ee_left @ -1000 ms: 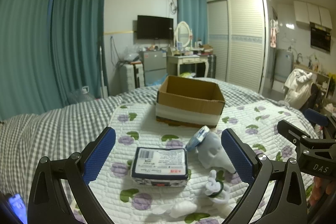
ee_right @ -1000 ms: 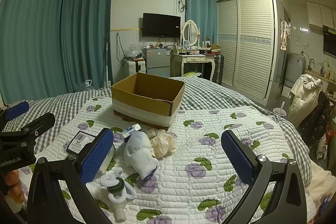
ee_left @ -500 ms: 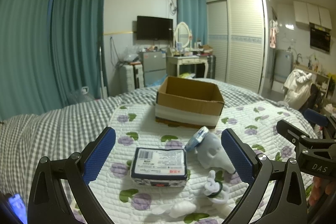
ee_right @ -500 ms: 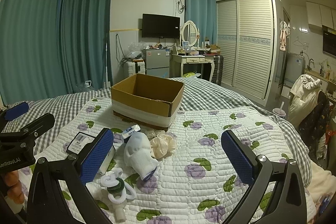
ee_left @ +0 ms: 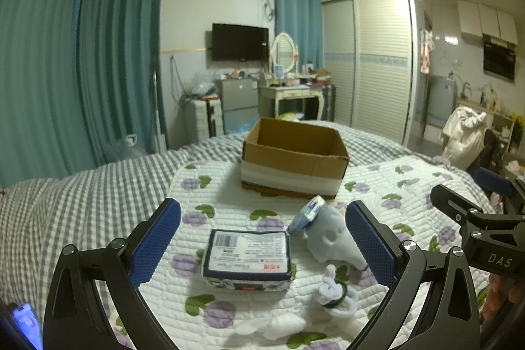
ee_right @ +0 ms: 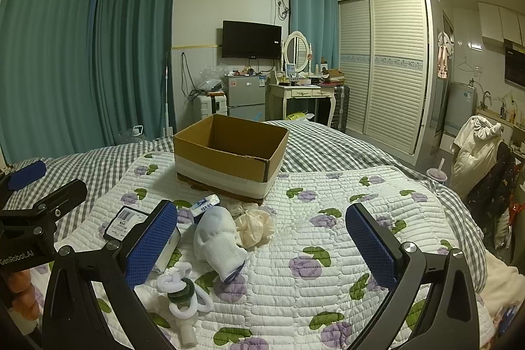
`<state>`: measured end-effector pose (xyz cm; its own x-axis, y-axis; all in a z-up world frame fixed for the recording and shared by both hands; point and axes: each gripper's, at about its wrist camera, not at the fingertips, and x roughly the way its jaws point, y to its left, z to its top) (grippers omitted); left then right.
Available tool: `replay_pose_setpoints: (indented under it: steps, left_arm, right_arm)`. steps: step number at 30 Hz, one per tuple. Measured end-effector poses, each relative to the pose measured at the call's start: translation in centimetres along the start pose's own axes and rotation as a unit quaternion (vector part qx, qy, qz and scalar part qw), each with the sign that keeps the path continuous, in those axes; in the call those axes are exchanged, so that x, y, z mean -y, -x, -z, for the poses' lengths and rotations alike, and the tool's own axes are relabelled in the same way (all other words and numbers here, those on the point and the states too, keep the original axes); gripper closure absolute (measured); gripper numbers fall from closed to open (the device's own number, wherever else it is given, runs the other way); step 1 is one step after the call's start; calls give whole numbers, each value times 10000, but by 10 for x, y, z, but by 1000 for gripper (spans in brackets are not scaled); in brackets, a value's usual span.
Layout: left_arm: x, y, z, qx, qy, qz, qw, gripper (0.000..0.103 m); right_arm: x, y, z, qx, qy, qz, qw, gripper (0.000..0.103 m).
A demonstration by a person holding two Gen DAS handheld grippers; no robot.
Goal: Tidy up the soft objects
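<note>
Two tongs, both wide apart, holding nothing. Tissue pack [ee_left: 246,255] flat on bed quilt [ee_left: 216,205], between left tongs [ee_left: 262,246], long side across gap. Left nearer. Box [ee_left: 293,158] behind, well apart.

An open, empty cardboard box [ee_left: 293,158] with a white band round its base stands upright, straight ahead and beyond the left gripper's [ee_left: 262,238] wide-spread fingers. Between those fingers lies a flat tissue pack [ee_left: 246,255], label up. Just right of it a rolled white sock [ee_left: 331,240] lies on its side, a small blue tissue packet [ee_left: 306,214] touching its far end. Nearer, white hair ties [ee_left: 334,294] lie bunched; a cream cloth [ee_right: 254,227] sits crumpled beside the sock.
</note>
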<state>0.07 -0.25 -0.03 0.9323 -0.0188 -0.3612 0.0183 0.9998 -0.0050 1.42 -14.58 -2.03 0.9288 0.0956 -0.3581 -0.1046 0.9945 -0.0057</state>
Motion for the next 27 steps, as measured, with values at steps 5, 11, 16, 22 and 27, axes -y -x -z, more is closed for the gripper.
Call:
replay_pose_setpoints:
  steps: [5, 11, 16, 22, 27]
  left_arm:
    - [0, -1, 0, -4, 6, -10, 10000, 0]
    - [-1, -1, 0, -2, 7, -11, 10000, 0]
    - [-1, -1, 0, -4, 5, -8, 10000, 0]
    - [-1, -2, 0, -3, 3, -6, 10000, 0]
    - [1, 5, -4, 68, -11, 9, 10000, 0]
  right_arm:
    - [0, 0, 0, -3, 0, 4, 10000, 0]
    - [0, 0, 0, -1, -1, 2, 10000, 0]
    - [0, 0, 0, 3, -3, 11, 10000, 0]
    - [0, 0, 0, 6, -1, 7, 10000, 0]
    - [-1, 8, -6, 43, 8, -18, 10000, 0]
